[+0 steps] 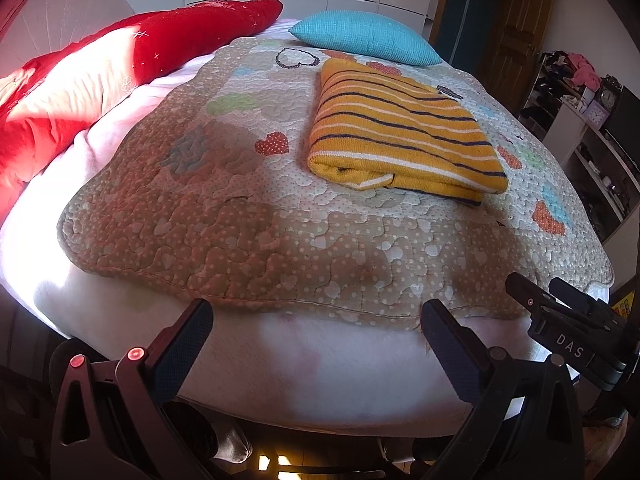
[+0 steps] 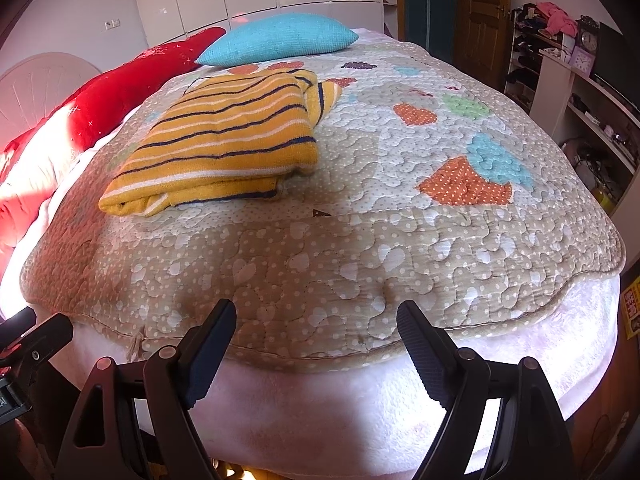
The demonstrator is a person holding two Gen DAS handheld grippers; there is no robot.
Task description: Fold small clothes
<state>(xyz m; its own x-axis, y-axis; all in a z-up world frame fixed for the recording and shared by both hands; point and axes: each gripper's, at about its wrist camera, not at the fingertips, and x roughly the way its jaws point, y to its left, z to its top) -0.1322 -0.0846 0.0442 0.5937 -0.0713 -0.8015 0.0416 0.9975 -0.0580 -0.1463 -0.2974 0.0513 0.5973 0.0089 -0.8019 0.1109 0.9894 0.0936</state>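
Note:
A yellow garment with dark and white stripes lies folded into a thick rectangle on the quilted bedspread. In the right wrist view the garment sits at the left middle of the bedspread. My left gripper is open and empty, held back over the bed's near edge, well short of the garment. My right gripper is open and empty too, at the near edge. The right gripper also shows at the right of the left wrist view.
A turquoise pillow and a long red cushion lie at the head of the bed. A white blanket hangs over the near edge. Shelves with clocks and clutter stand on the right, by a wooden door.

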